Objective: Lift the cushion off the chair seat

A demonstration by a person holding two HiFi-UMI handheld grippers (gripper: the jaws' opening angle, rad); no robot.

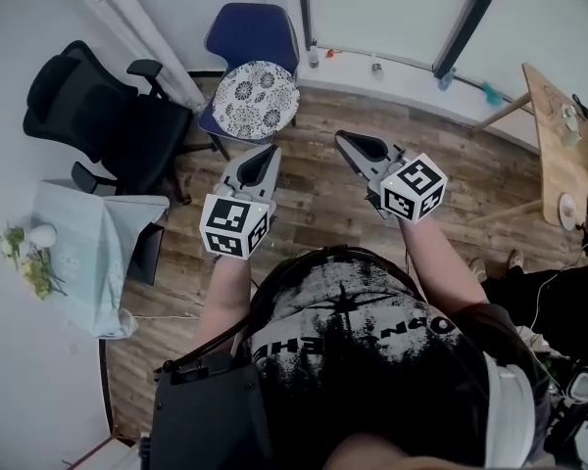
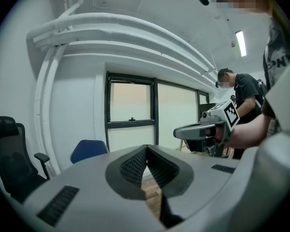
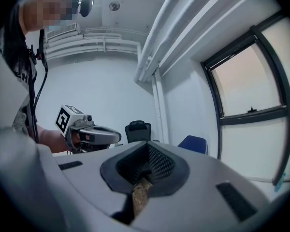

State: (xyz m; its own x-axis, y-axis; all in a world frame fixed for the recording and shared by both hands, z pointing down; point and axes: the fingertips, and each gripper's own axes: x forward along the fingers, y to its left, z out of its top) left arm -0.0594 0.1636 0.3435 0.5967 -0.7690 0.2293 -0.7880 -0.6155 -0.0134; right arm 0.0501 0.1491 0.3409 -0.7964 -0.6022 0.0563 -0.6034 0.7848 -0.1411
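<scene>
A round white cushion with a dark flower pattern (image 1: pixel 257 99) lies on the seat of a blue chair (image 1: pixel 250 35) by the far wall. My left gripper (image 1: pixel 270 151) and right gripper (image 1: pixel 341 137) hover side by side over the wooden floor, short of the chair and pointing toward it. Both are shut with nothing between the jaws. In the left gripper view the jaw tips (image 2: pixel 146 149) meet, and the blue chair's back (image 2: pixel 88 150) shows beyond them. The right gripper view shows closed tips (image 3: pixel 147 146) and the blue chair (image 3: pixel 193 144) to their right. Both gripper views hide the cushion.
A black office chair (image 1: pixel 98 116) stands left of the blue chair. Further left is a small table with a pale cloth and flowers (image 1: pixel 78 253). A wooden table (image 1: pixel 559 155) runs along the right side. Another person (image 2: pixel 241 95) stands at the right.
</scene>
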